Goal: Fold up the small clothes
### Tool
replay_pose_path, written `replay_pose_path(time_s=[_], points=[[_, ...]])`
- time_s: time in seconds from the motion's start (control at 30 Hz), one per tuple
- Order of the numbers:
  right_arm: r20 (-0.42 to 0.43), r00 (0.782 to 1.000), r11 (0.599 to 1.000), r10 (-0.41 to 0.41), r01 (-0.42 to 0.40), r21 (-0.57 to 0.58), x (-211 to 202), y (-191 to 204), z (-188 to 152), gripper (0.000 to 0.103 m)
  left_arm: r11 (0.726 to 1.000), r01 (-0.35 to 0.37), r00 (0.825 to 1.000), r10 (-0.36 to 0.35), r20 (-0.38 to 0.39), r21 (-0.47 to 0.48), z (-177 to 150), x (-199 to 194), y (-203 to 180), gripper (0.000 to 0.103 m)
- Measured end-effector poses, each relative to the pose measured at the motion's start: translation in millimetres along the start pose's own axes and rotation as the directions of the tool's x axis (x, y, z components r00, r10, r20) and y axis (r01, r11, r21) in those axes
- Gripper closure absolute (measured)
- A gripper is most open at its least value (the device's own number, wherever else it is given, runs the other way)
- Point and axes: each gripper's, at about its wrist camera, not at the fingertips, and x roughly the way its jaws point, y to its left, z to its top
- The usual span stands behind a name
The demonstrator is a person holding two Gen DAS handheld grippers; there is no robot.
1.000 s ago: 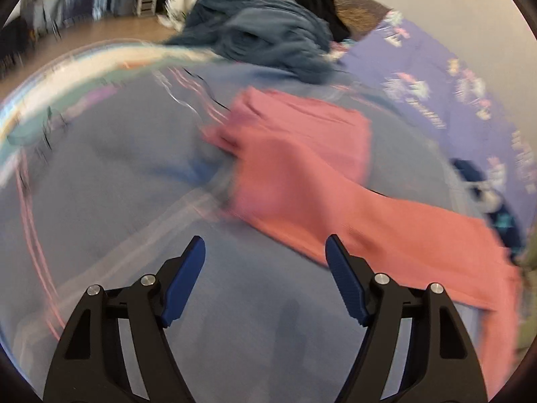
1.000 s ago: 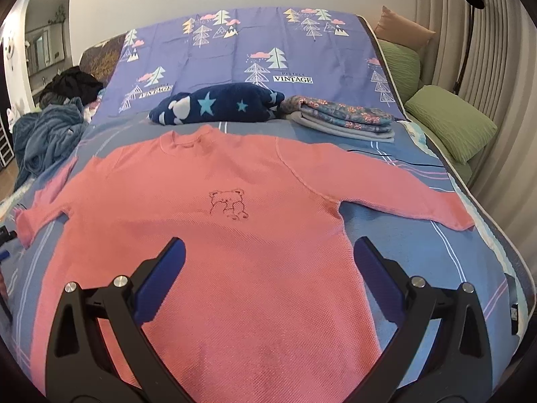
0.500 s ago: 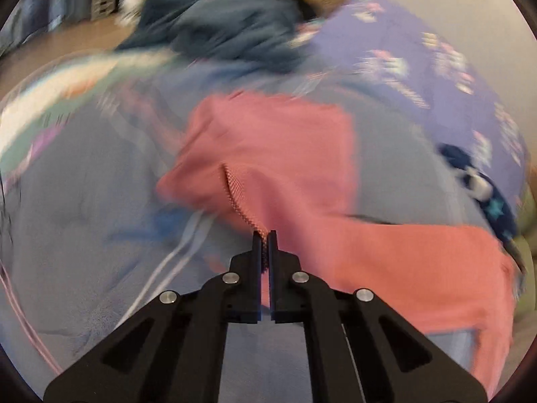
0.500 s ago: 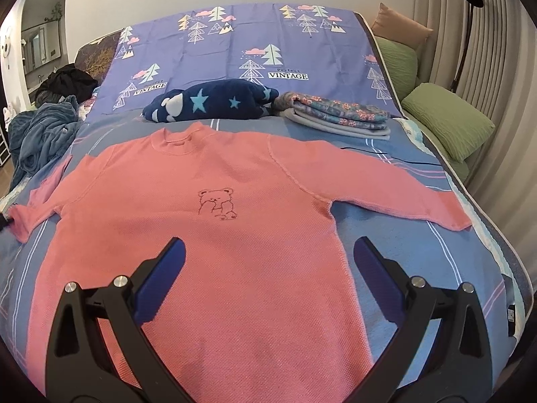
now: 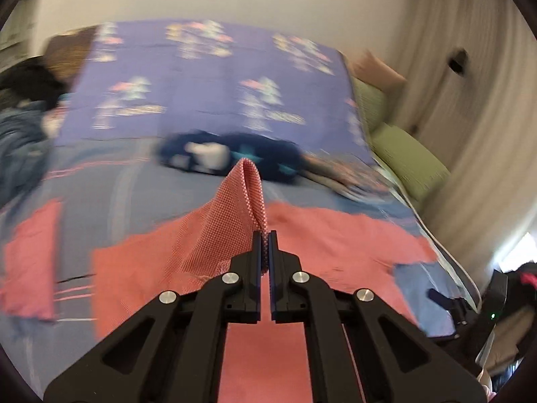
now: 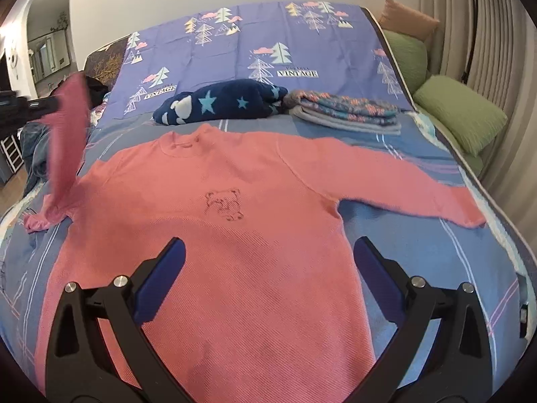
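Observation:
A pink long-sleeved sweater (image 6: 241, 235) with a small bear drawing lies face up on the bed, its right sleeve (image 6: 419, 188) stretched out flat. My left gripper (image 5: 265, 235) is shut on the left sleeve (image 5: 241, 198), whose cuff loops up above the fingertips. In the right wrist view that sleeve (image 6: 67, 134) hangs lifted at the far left, held by the left gripper (image 6: 53, 102) above the bed. My right gripper (image 6: 268, 258) stands open over the sweater's lower body, nothing between its fingers.
A navy star-patterned garment (image 6: 221, 105) and a folded stack of patterned clothes (image 6: 345, 110) lie beyond the collar. Green pillows (image 6: 459, 110) line the right edge of the bed (image 6: 419, 255). Dark and blue clothes (image 6: 33, 141) are heaped at the left.
The left gripper went from open to shut on the pink sleeve, then lifted it and swung round toward the sweater's body. The right gripper stayed open and still.

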Motion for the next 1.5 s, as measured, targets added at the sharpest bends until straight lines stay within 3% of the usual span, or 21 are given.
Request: replay_pose_path(time_s=[0.03, 0.07, 0.1, 0.2, 0.27, 0.4, 0.43, 0.5, 0.57, 0.63, 0.73, 0.87, 0.93, 0.97, 1.0, 1.07, 1.13, 1.2, 1.37, 1.4, 1.5], points=[[-0.009, 1.000, 1.000, 0.004, -0.003, 0.011, 1, -5, -2, 0.002, 1.000, 0.025, 1.000, -0.025, -0.017, 0.018, -4, 15, -14, 0.091], [-0.016, 1.000, 1.000, 0.007, -0.007, 0.017, 1, -8, -3, 0.002, 0.998, 0.045, 0.998, -0.044, -0.047, 0.039, -12, 32, -28, 0.067], [-0.032, 0.999, 1.000, 0.017, -0.017, 0.023, 3, -14, -5, 0.002, 0.998, 0.045, 0.998, -0.042, -0.057, 0.045, -21, 37, -38, 0.053], [-0.058, 0.996, 0.997, 0.065, -0.063, 0.035, 7, -24, -4, 0.002, 0.998, 0.010, 0.999, -0.008, -0.037, 0.056, -41, 44, -40, 0.052], [-0.085, 0.986, 0.989, 0.144, -0.140, 0.053, 13, -30, 3, 0.004, 0.999, -0.048, 0.999, 0.048, -0.021, 0.006, -53, 41, -22, 0.047], [-0.180, 0.933, 0.949, 0.312, -0.300, 0.092, 38, -20, 26, 0.054, 0.979, -0.188, 0.981, 0.183, -0.059, -0.082, -60, 37, 31, 0.046], [-0.207, 0.907, 0.930, 0.366, -0.351, 0.105, 47, -12, 33, 0.059, 0.968, -0.232, 0.972, 0.227, -0.061, -0.095, -62, 34, 43, 0.046], [-0.252, 0.870, 0.905, 0.425, -0.408, 0.118, 67, 6, 45, 0.060, 0.942, -0.310, 0.951, 0.307, -0.041, -0.129, -68, 24, 66, 0.044], [-0.287, 0.849, 0.895, 0.445, -0.429, 0.118, 82, 25, 54, 0.053, 0.935, -0.319, 0.947, 0.320, -0.022, -0.156, -72, 15, 87, 0.036], [-0.309, 0.831, 0.885, 0.463, -0.452, 0.111, 96, 42, 62, 0.045, 0.931, -0.326, 0.944, 0.330, -0.006, -0.163, -75, 4, 104, 0.029], [-0.353, 0.817, 0.886, 0.456, -0.452, 0.100, 119, 62, 71, 0.039, 0.907, -0.395, 0.915, 0.402, 0.021, -0.148, -78, -10, 126, 0.019], [-0.398, 0.813, 0.902, 0.426, -0.415, 0.119, 156, 77, 78, 0.034, 0.918, -0.361, 0.932, 0.360, -0.037, -0.166, -88, -7, 150, 0.019], [-0.382, 0.818, 0.900, 0.430, -0.423, 0.109, 164, 87, 82, 0.033, 0.927, -0.358, 0.933, 0.352, -0.070, -0.110, -93, -1, 147, 0.019], [-0.376, 0.821, 0.899, 0.429, -0.428, 0.090, 165, 90, 82, 0.048, 0.922, -0.382, 0.923, 0.378, -0.073, -0.065, -94, 3, 143, 0.019], [-0.369, 0.821, 0.892, 0.436, -0.450, 0.052, 163, 98, 84, 0.096, 0.916, -0.401, 0.915, 0.398, -0.072, -0.031, -95, 4, 141, 0.019], [-0.359, 0.822, 0.890, 0.443, -0.453, 0.061, 159, 98, 86, 0.099, 0.924, -0.381, 0.922, 0.380, -0.070, -0.007, -97, 7, 138, 0.019], [-0.296, 0.827, 0.874, 0.478, -0.483, 0.062, 142, 96, 98, 0.099, 0.946, -0.322, 0.943, 0.319, -0.089, -0.020, -100, 10, 135, 0.019], [-0.220, 0.842, 0.868, 0.492, -0.494, 0.048, 120, 91, 115, 0.099, 0.950, -0.313, 0.946, 0.311, -0.092, -0.007, -102, 14, 129, 0.018], [-0.086, 0.868, 0.871, 0.489, -0.491, 0.006, 73, 75, 150, 0.099, 0.920, -0.388, 0.910, 0.392, -0.135, 0.053, -107, 37, 125, 0.013], [-0.066, 0.882, 0.884, 0.466, -0.467, 0.003, 67, 68, 156, 0.099, 0.907, -0.416, 0.893, 0.420, -0.160, 0.061, -109, 43, 127, 0.012], [-0.043, 0.909, 0.910, 0.414, -0.413, 0.039, 65, 45, 161, 0.099, 0.893, -0.449, 0.880, 0.448, -0.158, 0.032, -107, 40, 132, 0.010]])
